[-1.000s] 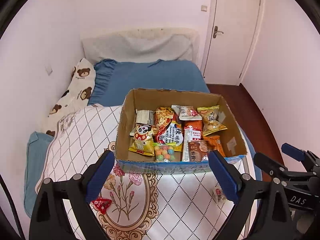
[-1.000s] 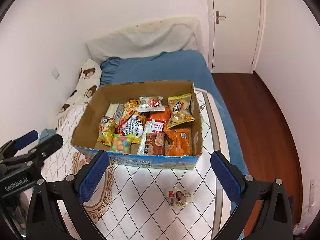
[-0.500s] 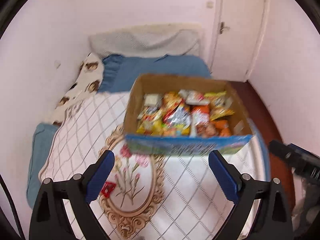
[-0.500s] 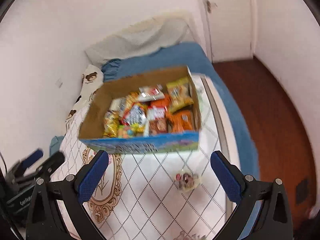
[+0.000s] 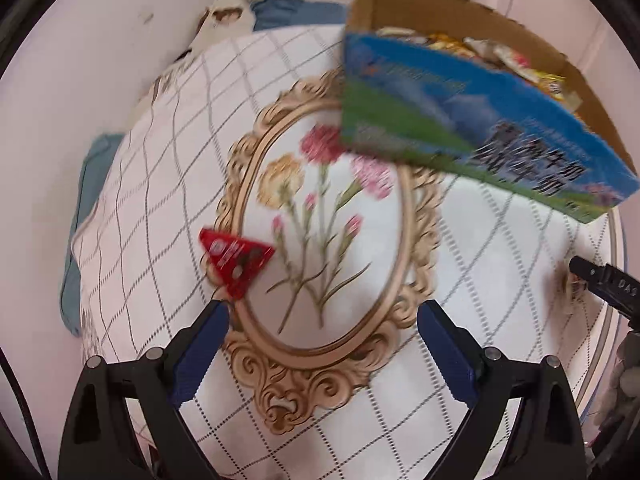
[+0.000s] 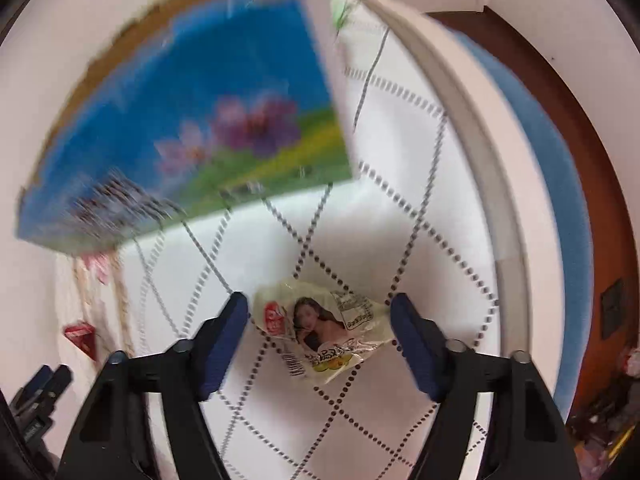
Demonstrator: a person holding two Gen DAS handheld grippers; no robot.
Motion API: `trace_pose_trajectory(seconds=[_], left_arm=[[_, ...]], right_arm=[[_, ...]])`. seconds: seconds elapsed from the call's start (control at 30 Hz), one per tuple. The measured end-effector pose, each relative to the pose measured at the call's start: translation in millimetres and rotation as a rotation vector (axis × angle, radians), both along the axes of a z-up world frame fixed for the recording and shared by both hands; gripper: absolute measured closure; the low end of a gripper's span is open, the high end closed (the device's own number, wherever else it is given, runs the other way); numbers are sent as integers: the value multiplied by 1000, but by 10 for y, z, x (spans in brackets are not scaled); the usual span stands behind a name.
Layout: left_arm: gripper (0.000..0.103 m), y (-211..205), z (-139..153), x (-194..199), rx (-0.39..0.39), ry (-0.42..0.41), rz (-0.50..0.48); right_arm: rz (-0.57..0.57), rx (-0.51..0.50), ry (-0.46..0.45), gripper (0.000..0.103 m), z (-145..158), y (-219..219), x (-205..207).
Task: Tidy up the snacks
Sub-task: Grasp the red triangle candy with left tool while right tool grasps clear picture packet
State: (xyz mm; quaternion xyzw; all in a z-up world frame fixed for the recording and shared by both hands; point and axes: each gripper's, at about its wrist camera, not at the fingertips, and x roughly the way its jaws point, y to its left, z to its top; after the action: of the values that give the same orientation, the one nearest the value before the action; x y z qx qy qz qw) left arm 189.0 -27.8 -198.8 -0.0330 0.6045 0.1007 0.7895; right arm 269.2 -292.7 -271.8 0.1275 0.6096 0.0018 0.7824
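A cardboard box (image 5: 460,92) with a blue and green printed front holds several snack packets and stands on the quilted bed cover. A small red triangular packet (image 5: 236,260) lies on the cover just beyond my left gripper (image 5: 322,314), which is open with nothing between its fingers. In the right wrist view a pale snack packet (image 6: 324,330) with a printed portrait lies between the fingers of my right gripper (image 6: 320,308). Its jaws are closing around the packet, and a small gap shows on each side. The box front (image 6: 192,132) is blurred above.
The white quilted cover (image 5: 160,184) carries a gold oval frame with embroidered flowers (image 5: 324,216). The bed edge and blue sheet (image 6: 560,184) run down the right, with brown wooden floor (image 6: 600,240) beyond. The other gripper (image 5: 608,284) shows at the right edge.
Both grippers dropped close to the bed cover and tilted downward. The box now fills the top of each view. The right jaws narrowed around the pale packet.
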Motion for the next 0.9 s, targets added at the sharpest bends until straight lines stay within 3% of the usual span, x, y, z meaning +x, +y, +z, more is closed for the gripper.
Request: trace_pose_trajectory(seconds=[0.2,0.37,0.73,0.83,0.9], left_arm=[[7,400,-28,-72,-4,10,83],[7,874,-134,-23,-61,37,171],[7,956,-625,348,91,194,-47],[7,987,-780,482,87,232,-63],[7,1026,-843,554,26,227,-50]], right_arm=[[105,-19,2,40,-15,453,-158],[196,-2,27,40,-68,906,-346],[240,-8,67,40,-96,1366,-332],[242,-19,70,40,-122,1429,-321],[240,-23,72,40,-119,1418,-320]])
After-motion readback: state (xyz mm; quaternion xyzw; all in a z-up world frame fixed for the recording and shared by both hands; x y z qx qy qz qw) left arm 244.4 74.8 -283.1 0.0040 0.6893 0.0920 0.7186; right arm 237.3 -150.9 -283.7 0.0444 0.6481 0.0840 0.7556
